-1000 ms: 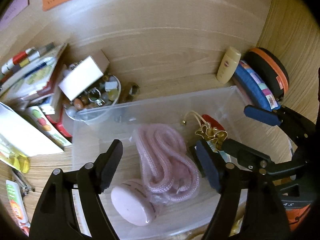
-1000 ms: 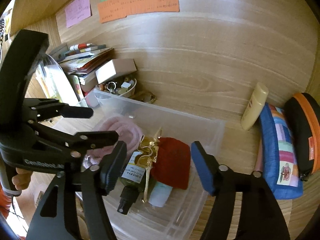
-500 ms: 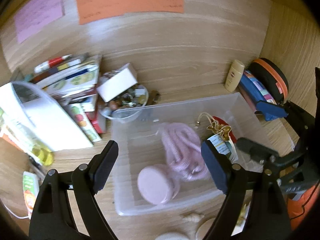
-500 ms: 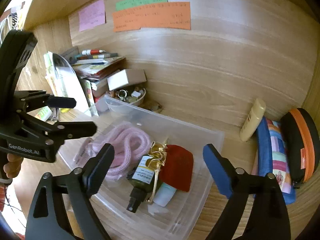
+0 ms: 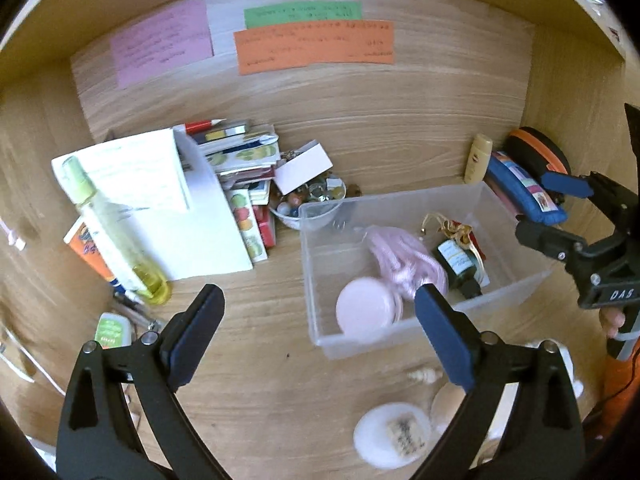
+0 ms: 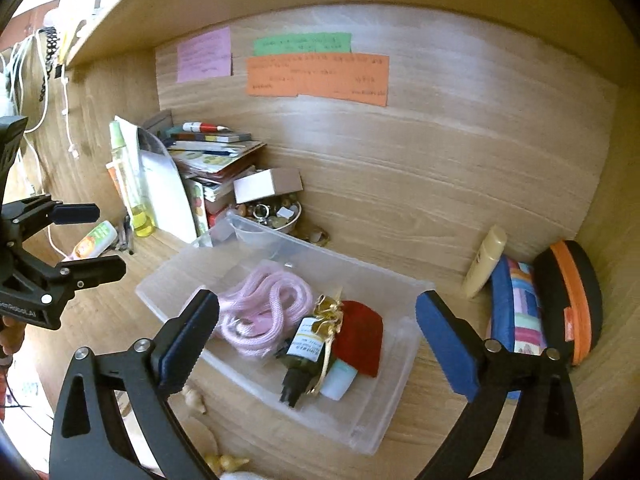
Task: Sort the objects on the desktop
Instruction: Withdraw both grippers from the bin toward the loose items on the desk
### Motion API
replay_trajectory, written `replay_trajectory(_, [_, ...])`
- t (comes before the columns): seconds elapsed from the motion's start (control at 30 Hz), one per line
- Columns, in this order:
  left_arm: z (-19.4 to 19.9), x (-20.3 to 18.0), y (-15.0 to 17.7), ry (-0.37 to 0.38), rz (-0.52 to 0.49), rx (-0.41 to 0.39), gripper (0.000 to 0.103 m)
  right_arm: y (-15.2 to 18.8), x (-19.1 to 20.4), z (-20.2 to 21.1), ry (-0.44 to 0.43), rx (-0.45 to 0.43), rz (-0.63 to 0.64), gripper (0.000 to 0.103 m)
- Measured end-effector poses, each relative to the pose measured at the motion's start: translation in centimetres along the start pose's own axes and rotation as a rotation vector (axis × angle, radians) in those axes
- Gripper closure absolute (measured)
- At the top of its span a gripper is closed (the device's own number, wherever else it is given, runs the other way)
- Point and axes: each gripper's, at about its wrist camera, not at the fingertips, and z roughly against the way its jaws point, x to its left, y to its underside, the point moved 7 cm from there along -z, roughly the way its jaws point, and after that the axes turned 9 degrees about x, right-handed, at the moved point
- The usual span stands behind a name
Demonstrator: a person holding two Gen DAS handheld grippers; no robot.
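Note:
A clear plastic bin (image 5: 310, 264) (image 6: 408, 364) sits on the wooden desk. In it lie a coiled pink rope (image 5: 400, 260) (image 6: 260, 308), a round pink case (image 5: 366, 312), a dark green bottle (image 5: 458, 266) (image 6: 304, 356), a red pouch (image 6: 360, 336) and a small white tube (image 6: 338, 380). My left gripper (image 5: 320, 336) hovers above the bin's near left corner, jaws opening, nothing between them. My right gripper (image 6: 318, 344) hangs over the bin's middle, jaws also opening and empty. Each gripper shows at the edge of the other's view.
A pile of books and papers (image 5: 240, 160), a bowl of trinkets (image 5: 312, 196) and a yellow spray bottle (image 5: 112, 236) stand left of the bin. A cream bottle (image 6: 484, 260), a blue pencil case (image 6: 516, 308) and a black-orange case (image 6: 572, 300) lean at the right. Shells and a white lid (image 5: 392, 436) lie in front.
Both grippers have drawn back and up from the bin with their jaws spreading wider. The left one has swung left, so more of the desk and the wall notes show.

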Motion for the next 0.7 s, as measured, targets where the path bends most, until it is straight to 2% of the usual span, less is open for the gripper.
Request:
replay_trajectory(0.3, [1.1, 0.5, 3.9, 0.021, 0.002, 0.008, 0.006, 2.7, 2.5, 2.4, -0.008, -0.001, 0.014, 0.004])
replay_trajectory(0.4, [0.6, 0.3, 5.2, 0.035, -0.002, 0.029, 0.006, 3.9, 3.3, 2.8, 0.001, 0.004, 0.025, 0.004])
replay_trajectory(0.7, [-1.0, -0.7, 10.1, 0.088, 0.0, 0.106, 0.006, 8.2, 6.0, 3.0, -0.066, 0.07, 0.051, 0.004])
